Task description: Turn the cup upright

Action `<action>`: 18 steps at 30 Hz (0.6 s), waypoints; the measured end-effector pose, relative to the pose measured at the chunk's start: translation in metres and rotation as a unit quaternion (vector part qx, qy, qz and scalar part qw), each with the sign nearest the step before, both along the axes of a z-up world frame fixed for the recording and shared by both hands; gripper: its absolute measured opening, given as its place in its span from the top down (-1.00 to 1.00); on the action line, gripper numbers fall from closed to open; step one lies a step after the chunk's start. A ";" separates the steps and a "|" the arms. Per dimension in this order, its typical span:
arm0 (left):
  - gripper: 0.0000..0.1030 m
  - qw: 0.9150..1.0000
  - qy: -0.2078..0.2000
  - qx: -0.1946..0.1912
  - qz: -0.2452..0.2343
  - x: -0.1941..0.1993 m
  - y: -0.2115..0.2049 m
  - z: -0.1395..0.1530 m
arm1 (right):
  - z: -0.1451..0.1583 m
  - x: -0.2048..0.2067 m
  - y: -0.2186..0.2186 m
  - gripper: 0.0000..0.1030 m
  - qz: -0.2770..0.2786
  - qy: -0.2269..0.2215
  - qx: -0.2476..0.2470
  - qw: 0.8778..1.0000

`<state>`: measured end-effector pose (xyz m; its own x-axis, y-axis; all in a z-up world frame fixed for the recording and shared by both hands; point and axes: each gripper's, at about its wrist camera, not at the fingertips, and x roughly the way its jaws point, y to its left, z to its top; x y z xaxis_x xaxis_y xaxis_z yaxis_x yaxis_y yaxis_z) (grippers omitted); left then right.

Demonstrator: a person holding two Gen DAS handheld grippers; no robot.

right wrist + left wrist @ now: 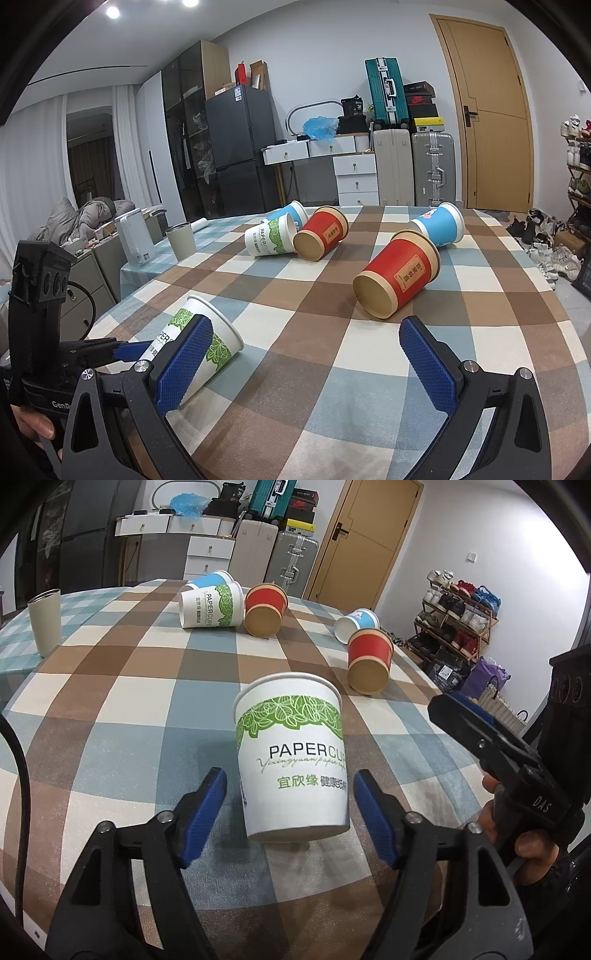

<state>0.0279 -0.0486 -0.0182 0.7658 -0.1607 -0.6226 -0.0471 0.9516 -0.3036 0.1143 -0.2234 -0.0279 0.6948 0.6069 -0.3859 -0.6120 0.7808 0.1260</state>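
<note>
A white paper cup with a green leaf band (pixel 291 760) lies on its side on the checked tablecloth (pixel 122 709), base toward me, between the open fingers of my left gripper (pixel 290 797). The blue pads do not touch it. The same cup shows in the right wrist view (pixel 216 341), partly hidden behind my right gripper's left pad (pixel 184 363). My right gripper (pixel 306 363) is open and empty above the cloth, with a red cup (pixel 397 273) lying ahead of it. The right gripper also shows in the left wrist view (pixel 491 746).
More cups lie on their sides further back: a white one (pixel 210 605), a red one (pixel 264 609), a blue one behind them (pixel 208 580), a red one (pixel 369 661) and a blue one (pixel 356 624) at the right. A beige tumbler (pixel 44 622) stands upright at the left edge.
</note>
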 end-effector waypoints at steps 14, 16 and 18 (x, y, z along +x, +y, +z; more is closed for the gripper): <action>-0.93 0.998 -0.042 0.036 0.016 -0.012 0.023 0.026 | 0.002 0.004 0.004 -1.00 0.003 0.025 -0.002 1.000; -0.99 0.998 -0.051 0.039 0.022 -0.016 0.027 0.029 | 0.004 0.004 0.009 -1.00 0.005 0.036 -0.008 0.999; -0.99 0.997 -0.057 0.043 0.024 -0.019 0.032 0.031 | 0.004 0.004 0.016 -1.00 0.013 0.047 -0.015 0.999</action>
